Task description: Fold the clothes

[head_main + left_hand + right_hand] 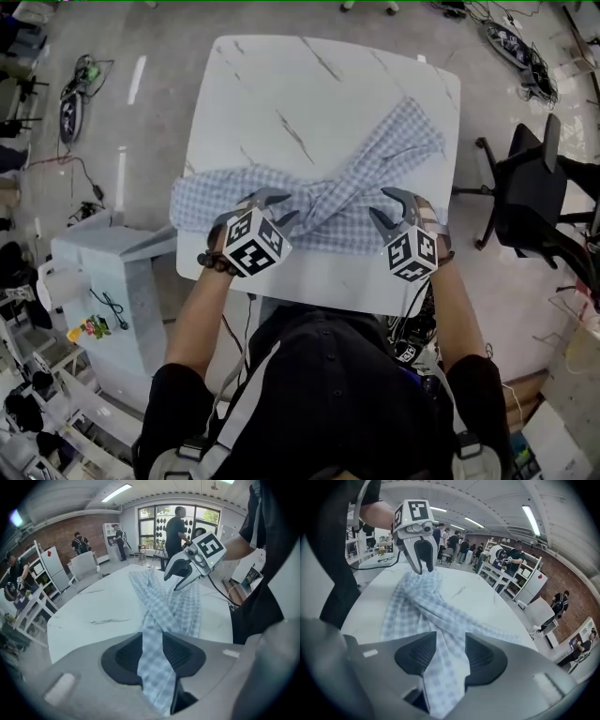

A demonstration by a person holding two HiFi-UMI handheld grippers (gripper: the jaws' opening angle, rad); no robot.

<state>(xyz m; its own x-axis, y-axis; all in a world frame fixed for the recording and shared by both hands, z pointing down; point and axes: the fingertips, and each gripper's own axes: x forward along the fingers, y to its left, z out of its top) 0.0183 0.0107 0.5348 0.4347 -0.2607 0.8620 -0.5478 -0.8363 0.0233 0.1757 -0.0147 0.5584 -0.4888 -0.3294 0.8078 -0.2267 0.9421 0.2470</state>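
A blue-and-white checked garment (pixel 328 202) lies bunched across the near half of the white marble table (pixel 281 94), with one part stretching to the far right corner. My left gripper (pixel 272 208) is shut on a twisted strip of the garment (pixel 157 620) at its near left; the cloth fills the gap between the pads in the left gripper view. My right gripper (pixel 394 208) holds the near right part, and the cloth (pixel 440 620) runs up between its pads in the right gripper view. Each gripper shows in the other's view: right gripper (pixel 185 576), left gripper (pixel 421 557).
A black office chair (pixel 534 187) stands to the right of the table. A white cabinet (pixel 103 272) sits to its left, with cables on the floor (pixel 80 94) beyond. Several people (pixel 176 527) and white shelving (pixel 506 573) stand in the background.
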